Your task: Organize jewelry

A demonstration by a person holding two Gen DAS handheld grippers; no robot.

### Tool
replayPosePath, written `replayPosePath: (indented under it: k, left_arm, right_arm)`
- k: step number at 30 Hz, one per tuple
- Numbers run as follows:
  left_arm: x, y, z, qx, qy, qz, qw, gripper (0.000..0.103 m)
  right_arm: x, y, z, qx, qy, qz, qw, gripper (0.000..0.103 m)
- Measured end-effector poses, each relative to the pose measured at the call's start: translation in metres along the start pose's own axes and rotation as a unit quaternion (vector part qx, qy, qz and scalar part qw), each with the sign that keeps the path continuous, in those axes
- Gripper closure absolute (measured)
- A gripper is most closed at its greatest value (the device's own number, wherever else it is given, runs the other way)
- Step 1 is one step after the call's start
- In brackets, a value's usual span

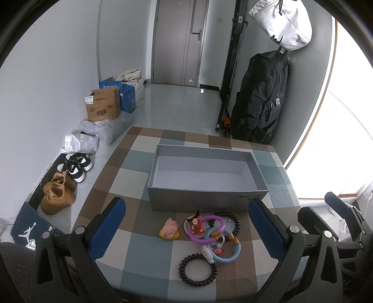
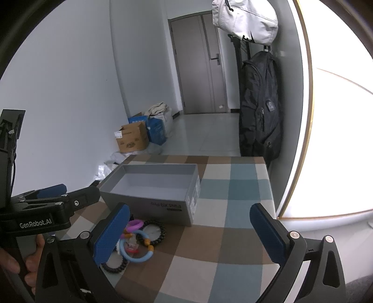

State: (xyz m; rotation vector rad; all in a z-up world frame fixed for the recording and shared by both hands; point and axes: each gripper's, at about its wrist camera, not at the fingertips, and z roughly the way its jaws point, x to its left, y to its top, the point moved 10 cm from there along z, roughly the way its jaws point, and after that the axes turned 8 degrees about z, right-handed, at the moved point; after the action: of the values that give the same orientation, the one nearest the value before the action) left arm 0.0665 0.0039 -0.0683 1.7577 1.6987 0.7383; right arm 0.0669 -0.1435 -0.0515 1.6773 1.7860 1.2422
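On the checked brown, blue and white desk (image 1: 144, 247) stands an open grey rectangular cardboard box (image 1: 205, 200), its interior bare, with upside-down lettering on the near wall. Just in front of that wall lies the jewelry cluster. It comprises a small pink pig figure on a yellow base (image 1: 170, 229), a purple plastic ring (image 1: 219, 219) overlapping a red and black figurine (image 1: 197, 225), a light blue plastic ring with brown beads (image 1: 234, 253), and a black beaded bracelet (image 1: 229, 218) nearest the box. A second black beaded bracelet (image 1: 197, 269) lies nearest the camera, touching a white charm (image 1: 207, 253). The items overlap one another; exact contact between the rings cannot be resolved.

Left hand-held gripper (image 1: 186, 226): jaws wide apart, blue pads flanking the cluster from above, holding nothing. Right hand-held gripper (image 2: 190, 230): jaws likewise wide apart and holding nothing, positioned over bare cloth to the right of the cluster, its left pad partly hiding the rings.

Beyond the desk, a black backpack (image 1: 263, 98) hangs against the wall beneath a white bag (image 1: 283, 22). Tan shoes (image 1: 58, 193) and a brown cardboard carton (image 1: 103, 107) sit on the floor to the left.
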Motion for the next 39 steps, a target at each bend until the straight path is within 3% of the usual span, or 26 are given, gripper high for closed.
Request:
replayPosePath:
  k: [12,17,21,27,32,39]
  left_arm:
    - [0.008,-0.009,0.009,0.019,-0.005,-0.017,0.9997,0.001]
    - [0.013,-0.022,0.014,0.045,-0.01,-0.018,0.9988,0.001]
    - [0.018,-0.033,0.017,0.068,-0.029,-0.026,0.997,0.002]
    - [0.013,-0.052,0.021,0.105,-0.061,-0.017,0.9924,0.007]
    - [-0.007,-0.071,0.021,0.14,-0.086,0.022,0.9862,0.007]
    - [-0.015,-0.09,0.031,0.185,-0.093,0.038,0.9775,0.014]
  right_arm:
    - [0.002,-0.001,0.007,0.004,-0.002,-0.001,1.0,0.0]
    - [-0.001,-0.004,0.013,0.014,-0.01,0.0,1.0,0.0]
    - [0.004,-0.008,0.02,0.032,0.01,0.004,0.999,0.0]
    - [0.008,-0.015,0.032,0.055,0.009,0.002,0.998,0.0]
    - [0.01,-0.016,0.036,0.063,0.008,-0.006,0.998,0.0]
    - [-0.001,-0.018,0.047,0.083,-0.005,0.012,0.996,0.0]
